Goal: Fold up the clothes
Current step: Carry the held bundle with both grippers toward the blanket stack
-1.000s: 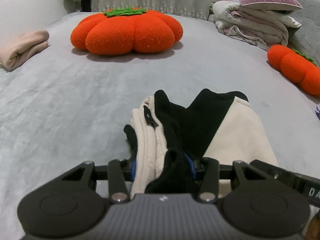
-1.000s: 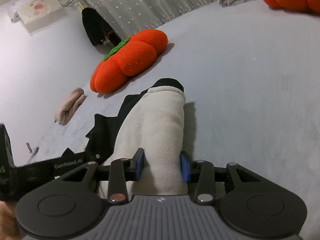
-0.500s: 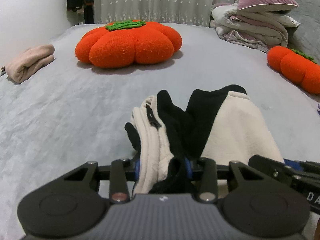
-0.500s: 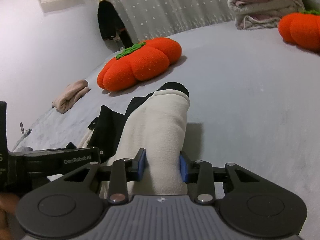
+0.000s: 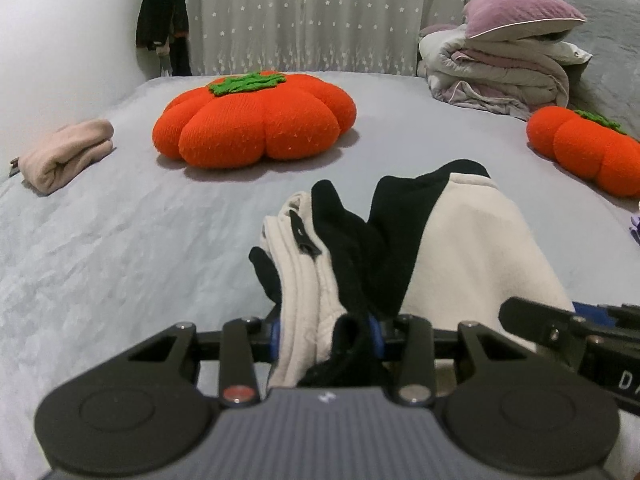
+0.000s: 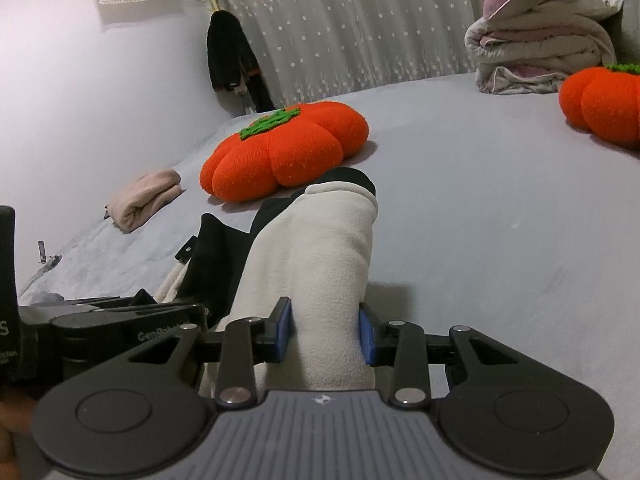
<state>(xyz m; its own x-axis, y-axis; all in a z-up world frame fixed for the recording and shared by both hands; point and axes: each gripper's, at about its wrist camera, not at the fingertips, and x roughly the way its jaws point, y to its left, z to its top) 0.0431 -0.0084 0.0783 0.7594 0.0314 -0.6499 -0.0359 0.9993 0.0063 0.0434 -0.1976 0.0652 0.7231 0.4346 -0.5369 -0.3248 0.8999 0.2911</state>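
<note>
Down at the near end of the grey bed, bunched cream-and-black garment pinched in both tools: left gripper clamped narrow on the gathered cream and black folds, right gripper squeezing the thick cream roll. Best lifted evenly with both ends level so nothing slips, then laid flat well short of the orange pumpkin cushion and the folded pink piece
</note>
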